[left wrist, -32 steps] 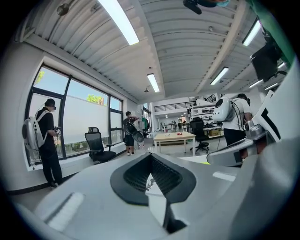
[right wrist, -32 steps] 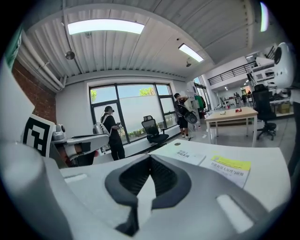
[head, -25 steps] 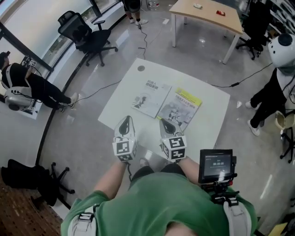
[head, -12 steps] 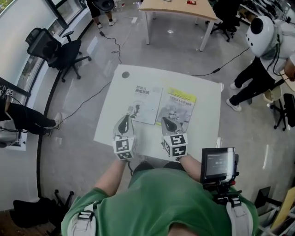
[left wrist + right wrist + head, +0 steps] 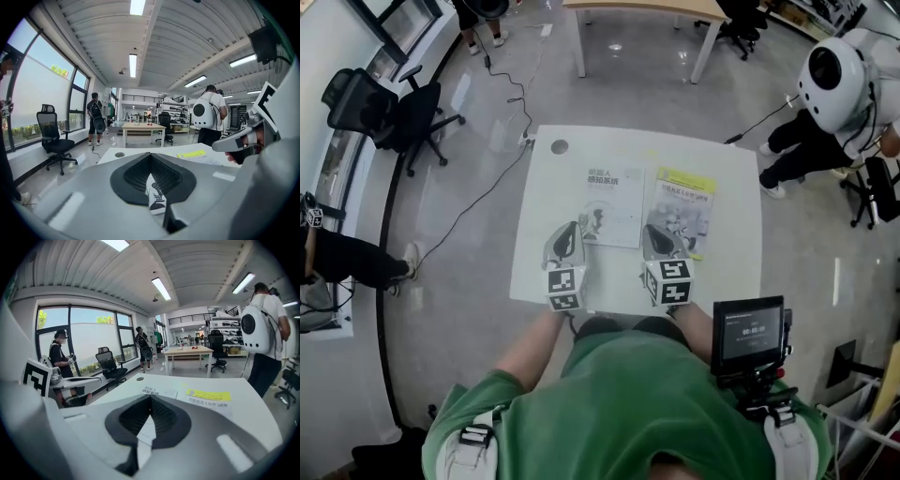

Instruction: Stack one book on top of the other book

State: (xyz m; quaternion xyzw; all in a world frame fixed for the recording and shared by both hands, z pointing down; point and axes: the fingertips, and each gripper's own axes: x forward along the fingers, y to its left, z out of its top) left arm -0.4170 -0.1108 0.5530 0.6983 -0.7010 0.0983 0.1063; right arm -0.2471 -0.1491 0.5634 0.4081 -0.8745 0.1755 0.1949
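Two books lie flat and side by side on the white counter (image 5: 731,272), their long edges just beside each other and neither on top of the other. The white book (image 5: 614,192) is on the left. The yellow-banded book (image 5: 682,208) is on the right, with its yellow strip at the far end.

The left hand-held gripper (image 5: 568,231) hangs over the near part of the counter with its jaws together and nothing held. Its tip is just beside the near left corner of the white book. The right hand-held gripper (image 5: 654,231) also has its jaws together and is empty. Seen from the head view, its tip overlaps the near edge of the yellow-banded book, but I cannot tell whether it touches.

A small dark round disc (image 5: 560,146) sits near the far left corner of the counter. On the floor to the left is a black office chair (image 5: 389,105). A person with a white backpack (image 5: 834,70) stands off to the right.
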